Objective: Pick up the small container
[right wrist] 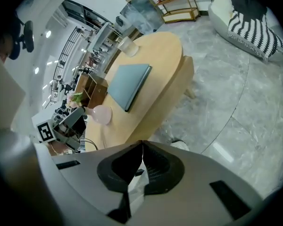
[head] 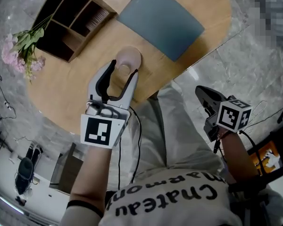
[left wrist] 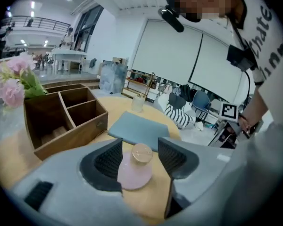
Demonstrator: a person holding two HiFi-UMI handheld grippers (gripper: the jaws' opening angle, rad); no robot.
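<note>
- Left gripper (head: 123,71): I hold its jaws spread wide, one on each side of the small container (head: 127,61), with the pads not pressing on it.
- The small container: pink, tan round lid, upright on the wooden table (head: 56,95), beside the blue-grey mat (head: 160,20).
- Right gripper (head: 202,94): jaws closed together, empty, off the table's edge, above the floor.
- Compartment box (head: 70,18), pink flowers (head: 21,51): at the table's far left.

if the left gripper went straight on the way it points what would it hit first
The small pink container, centred ahead of the open left gripper; how close is hard to judge.
</note>
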